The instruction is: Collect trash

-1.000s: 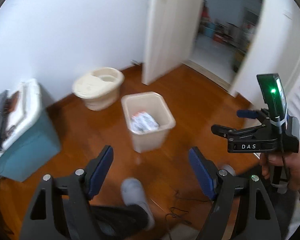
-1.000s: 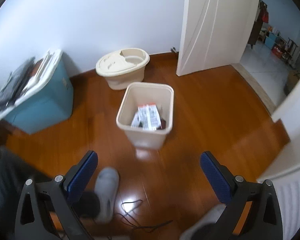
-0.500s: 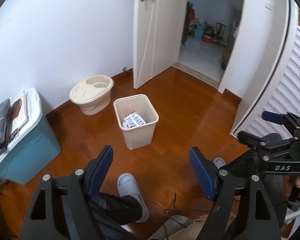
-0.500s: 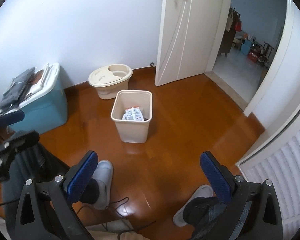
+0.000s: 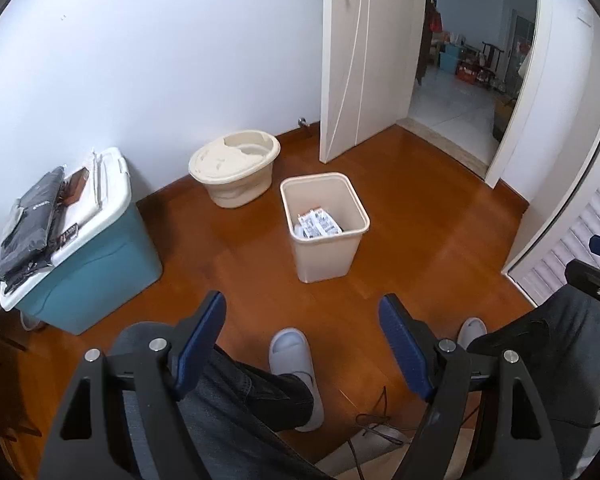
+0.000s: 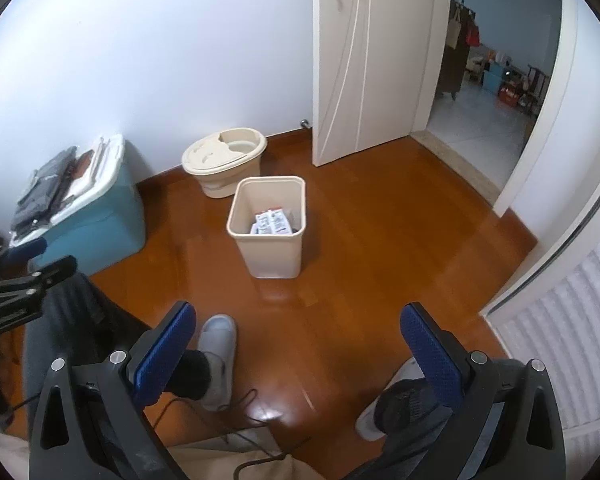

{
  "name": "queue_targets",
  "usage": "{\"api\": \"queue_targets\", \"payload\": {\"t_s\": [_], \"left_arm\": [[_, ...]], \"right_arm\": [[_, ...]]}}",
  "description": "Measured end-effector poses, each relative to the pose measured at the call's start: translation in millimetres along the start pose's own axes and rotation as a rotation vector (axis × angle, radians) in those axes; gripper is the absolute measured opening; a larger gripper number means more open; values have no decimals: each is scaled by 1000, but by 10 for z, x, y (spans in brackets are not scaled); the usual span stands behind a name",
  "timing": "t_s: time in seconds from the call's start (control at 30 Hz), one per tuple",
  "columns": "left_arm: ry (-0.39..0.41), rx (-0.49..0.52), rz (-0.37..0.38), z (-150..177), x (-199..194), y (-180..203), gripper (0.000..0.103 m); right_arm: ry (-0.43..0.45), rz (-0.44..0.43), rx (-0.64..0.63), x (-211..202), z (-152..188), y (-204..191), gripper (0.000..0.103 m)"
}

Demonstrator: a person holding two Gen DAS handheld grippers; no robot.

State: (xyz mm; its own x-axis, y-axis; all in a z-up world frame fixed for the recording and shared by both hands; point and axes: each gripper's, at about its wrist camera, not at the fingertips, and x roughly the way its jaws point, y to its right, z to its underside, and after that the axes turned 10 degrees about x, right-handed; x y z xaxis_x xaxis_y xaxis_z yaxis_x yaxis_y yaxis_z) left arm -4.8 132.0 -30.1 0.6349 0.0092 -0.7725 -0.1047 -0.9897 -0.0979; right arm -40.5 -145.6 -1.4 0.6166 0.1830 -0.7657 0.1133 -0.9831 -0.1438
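A beige square waste bin (image 5: 324,256) (image 6: 273,258) stands on the wooden floor ahead, with white printed packets of trash (image 5: 318,223) (image 6: 272,223) inside it. My left gripper (image 5: 303,312) is open and empty, held well back from the bin above the person's knees. My right gripper (image 6: 297,322) is open and empty too, at a similar distance. The right gripper's tip shows at the right edge of the left wrist view (image 5: 592,276); the left gripper shows at the left edge of the right wrist view (image 6: 23,280).
A beige oval tub with a lid (image 5: 235,168) stands by the wall behind the bin. A teal storage box (image 5: 87,256) with dark items on its white lid stands at left. An open white door (image 5: 364,56) leads out. The person's legs and grey slippers (image 5: 293,356) are below.
Both grippers have pulled back and up from the bin, which now looks smaller and farther. More of the room, the door and the person's legs have come into view.
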Motion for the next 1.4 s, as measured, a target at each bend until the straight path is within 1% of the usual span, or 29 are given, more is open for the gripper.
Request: {"api": "queue_targets", "payload": {"t_s": [0.1,0.17,0.37,0.47,0.53,0.6,0.9,1.07,1.2,1.4], "left_arm": [[9,18,33,-5,0,27,78],[20,46,15,-16,-2,83,79],[-1,51,77,-26,68,145,79],[-2,52,60,-19,85,167,79],[14,70,34,-17,58,206,79],[16,79,24,-26,44,218,79],[5,78,31,-27,24,238,79],[12,71,15,-30,-19,229,79],[19,71,9,-34,-53,219,79],[23,66,3,-39,-95,224,79]], "right_arm": [[-3,-20,-7,2,12,-40,103],[-6,-30,-17,0,12,-56,103],[-7,-36,-47,-16,22,-105,103],[-9,-49,-38,-35,19,-101,103],[-2,-47,-41,-55,21,-107,103],[4,-45,-38,-65,22,-110,103],[5,-63,-36,-62,56,-134,103],[-14,-64,-23,5,55,-102,103],[-22,-56,-20,54,51,-89,103],[-11,-31,-17,82,50,-83,103]]}}
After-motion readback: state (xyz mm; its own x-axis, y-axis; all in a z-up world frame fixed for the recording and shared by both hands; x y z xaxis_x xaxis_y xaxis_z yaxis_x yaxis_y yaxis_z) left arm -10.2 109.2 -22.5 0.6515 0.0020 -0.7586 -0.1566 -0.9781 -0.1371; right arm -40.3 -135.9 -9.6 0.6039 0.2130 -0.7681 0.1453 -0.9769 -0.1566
